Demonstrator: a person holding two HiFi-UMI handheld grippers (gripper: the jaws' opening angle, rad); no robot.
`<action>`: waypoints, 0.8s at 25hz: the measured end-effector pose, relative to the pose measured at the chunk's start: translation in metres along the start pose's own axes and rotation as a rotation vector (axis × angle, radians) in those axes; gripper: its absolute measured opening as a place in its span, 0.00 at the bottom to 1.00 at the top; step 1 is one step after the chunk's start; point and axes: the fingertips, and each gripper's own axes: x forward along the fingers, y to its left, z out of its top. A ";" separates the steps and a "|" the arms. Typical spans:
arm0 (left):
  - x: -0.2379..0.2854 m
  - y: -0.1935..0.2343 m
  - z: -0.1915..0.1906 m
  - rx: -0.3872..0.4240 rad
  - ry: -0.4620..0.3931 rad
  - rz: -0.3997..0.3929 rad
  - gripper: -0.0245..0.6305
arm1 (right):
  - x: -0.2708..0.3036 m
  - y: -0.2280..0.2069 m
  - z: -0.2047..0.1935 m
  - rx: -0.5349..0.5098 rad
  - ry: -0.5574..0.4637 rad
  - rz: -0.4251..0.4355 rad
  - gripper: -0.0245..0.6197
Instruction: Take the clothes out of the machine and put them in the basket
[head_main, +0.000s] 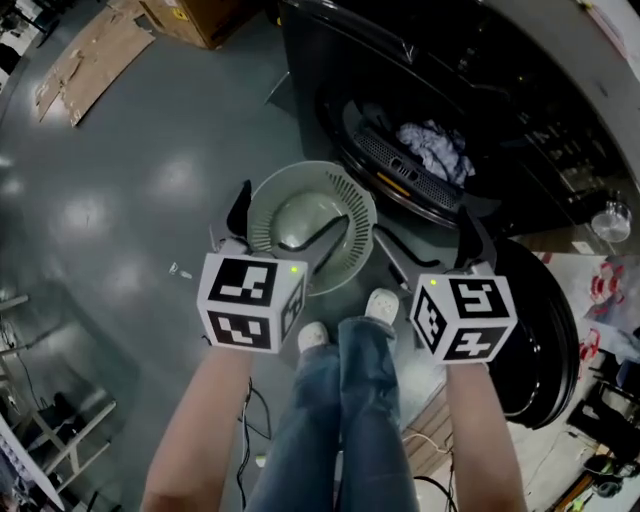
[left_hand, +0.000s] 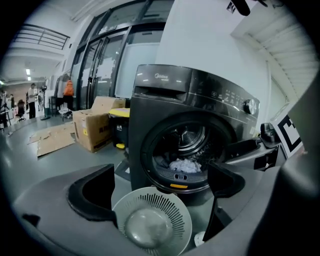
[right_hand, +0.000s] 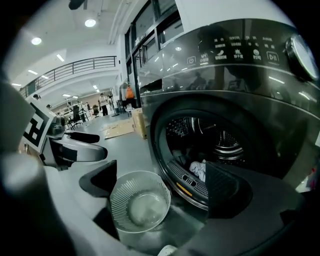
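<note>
A dark front-loading washing machine (head_main: 520, 120) stands with its drum open, and a pale crumpled bundle of clothes (head_main: 435, 150) lies inside near the opening. The bundle shows in both gripper views, clothes (left_hand: 185, 165) and clothes (right_hand: 198, 170). A round pale-green slotted basket (head_main: 265, 205) sits empty on the floor in front of the drum. My left gripper (head_main: 285, 225) hovers over the basket, open and holding nothing. To its right, my right gripper (head_main: 432, 250) is level with it in front of the drum, open and empty too. Both are well short of the clothes.
The machine's round door (head_main: 545, 340) hangs open at the right. The person's legs and white shoes (head_main: 380, 305) stand just behind the basket. Cardboard boxes (left_hand: 95, 127) and flattened cardboard (head_main: 90, 55) lie on the grey floor to the left. Cables run beside the feet.
</note>
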 end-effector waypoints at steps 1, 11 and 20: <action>0.005 0.000 -0.004 0.003 0.005 0.001 0.90 | 0.004 -0.002 -0.005 0.001 0.004 -0.002 0.89; 0.048 0.000 -0.050 -0.022 0.045 0.015 0.90 | 0.047 -0.025 -0.052 0.000 0.044 -0.020 0.89; 0.086 0.000 -0.079 -0.033 0.082 0.036 0.90 | 0.094 -0.068 -0.086 0.020 0.092 -0.071 0.89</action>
